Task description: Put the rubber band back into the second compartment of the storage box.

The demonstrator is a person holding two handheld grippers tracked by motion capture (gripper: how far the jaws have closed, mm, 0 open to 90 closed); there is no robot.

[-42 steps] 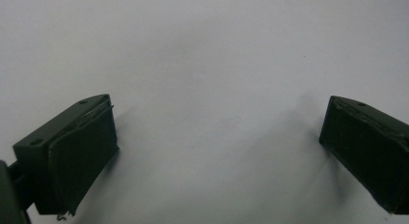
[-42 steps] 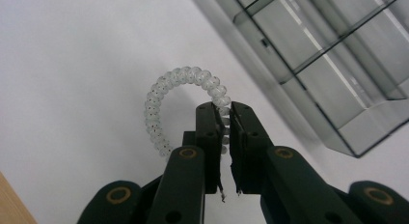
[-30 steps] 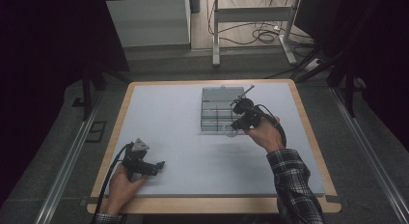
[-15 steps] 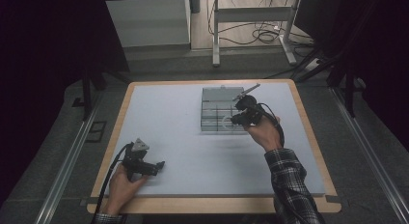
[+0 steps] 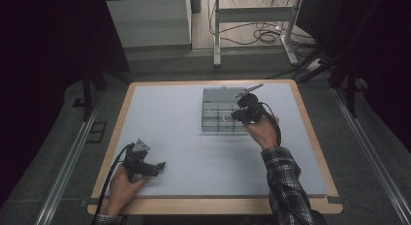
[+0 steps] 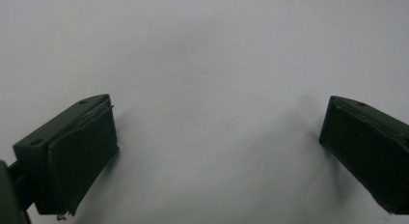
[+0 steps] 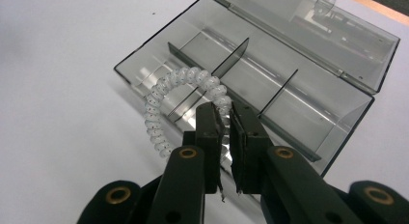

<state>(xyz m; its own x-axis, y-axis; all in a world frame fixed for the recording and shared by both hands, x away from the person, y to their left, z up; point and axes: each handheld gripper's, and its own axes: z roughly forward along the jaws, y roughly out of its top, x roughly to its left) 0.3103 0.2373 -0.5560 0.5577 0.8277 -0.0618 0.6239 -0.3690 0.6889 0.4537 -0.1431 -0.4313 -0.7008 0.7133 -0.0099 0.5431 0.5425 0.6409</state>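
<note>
the left tool (image 5: 160,165) rests on the near left of the tabletop (image 5: 194,142), its jaws spread wide with nothing between them. farther off on the right, the right tool (image 7: 224,119) has its jaws pressed together, pinching a white coil ring (image 7: 161,96). the ring hangs from the jaw tips, over the near left edge of the clear box (image 7: 308,118). the box lies open, its lid (image 7: 337,26) tipped back on the far side.

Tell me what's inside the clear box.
The box stands open, split by thin dividers. Its compartments look bare, except that a coiled hair tie, held by the right gripper, hangs over the near one. The jaws hide part of the coil and the floor beneath it.
</note>
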